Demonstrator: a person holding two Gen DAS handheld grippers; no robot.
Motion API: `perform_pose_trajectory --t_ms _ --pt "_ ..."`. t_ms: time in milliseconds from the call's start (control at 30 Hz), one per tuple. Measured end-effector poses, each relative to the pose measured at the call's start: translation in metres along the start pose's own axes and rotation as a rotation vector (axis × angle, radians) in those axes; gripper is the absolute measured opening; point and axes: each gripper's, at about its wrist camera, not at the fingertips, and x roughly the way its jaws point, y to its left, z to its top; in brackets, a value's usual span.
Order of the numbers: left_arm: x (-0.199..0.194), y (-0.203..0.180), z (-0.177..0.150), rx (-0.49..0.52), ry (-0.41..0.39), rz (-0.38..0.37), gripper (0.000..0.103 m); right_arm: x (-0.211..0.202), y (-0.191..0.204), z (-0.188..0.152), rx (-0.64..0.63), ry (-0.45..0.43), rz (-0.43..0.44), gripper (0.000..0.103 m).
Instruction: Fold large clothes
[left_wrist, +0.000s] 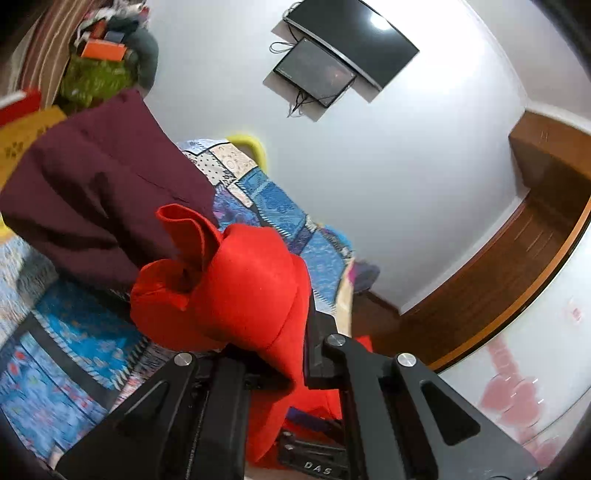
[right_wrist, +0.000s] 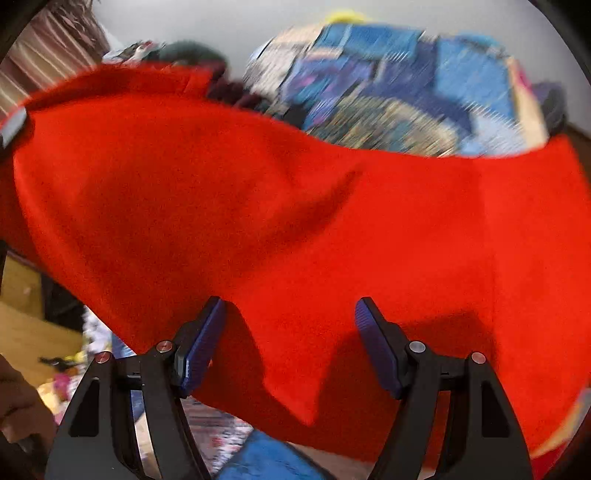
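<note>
A large red garment (right_wrist: 277, 221) hangs lifted and spread across the right wrist view. My right gripper (right_wrist: 291, 347) is open, its blue pads (right_wrist: 376, 350) apart, with a hanging flap of the red cloth between them. In the left wrist view my left gripper (left_wrist: 280, 354) is shut on a bunched fold of the red garment (left_wrist: 236, 288), which bulges up over the fingers and hides their tips. A folded maroon garment (left_wrist: 99, 192) lies on the bed beyond it.
A bed with a blue patchwork quilt (left_wrist: 280, 206) lies under both grippers. A pile of clothes and boxes (left_wrist: 103, 62) sits at the far left. A white wall carries a dark TV (left_wrist: 354, 37). A wooden door frame (left_wrist: 517, 266) stands at the right.
</note>
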Motion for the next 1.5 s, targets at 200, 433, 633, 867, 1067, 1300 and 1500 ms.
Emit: perform_pose_trajectory --t_ms 200,433,633,867,1067,1300,1500 --pt "0.022 -0.041 -0.009 0.183 -0.016 0.052 0.004 0.003 -0.005 -0.001 0.021 -0.006 0.029 0.069" --pt "0.083 -0.136 -0.041 0.408 0.066 -0.085 0.004 -0.098 -0.065 -0.027 0.119 -0.254 -0.157 0.069" --pt "0.147 -0.185 -0.140 0.560 0.328 -0.182 0.004 -0.174 -0.134 -0.064 0.284 -0.363 -0.336 0.069" --pt "0.191 -0.148 -0.208 0.603 0.642 -0.182 0.007 -0.187 -0.168 -0.091 0.380 -0.347 -0.353 0.069" --pt "0.154 -0.150 -0.195 0.674 0.618 -0.190 0.052 -0.196 -0.147 -0.090 0.306 -0.368 -0.334 0.069" --pt "0.115 -0.137 -0.145 0.708 0.431 -0.091 0.072 -0.194 -0.116 -0.070 0.207 -0.409 -0.259 0.069" --pt "0.135 -0.092 -0.121 0.676 0.418 0.064 0.072 -0.157 -0.096 -0.047 0.124 -0.322 -0.211 0.070"
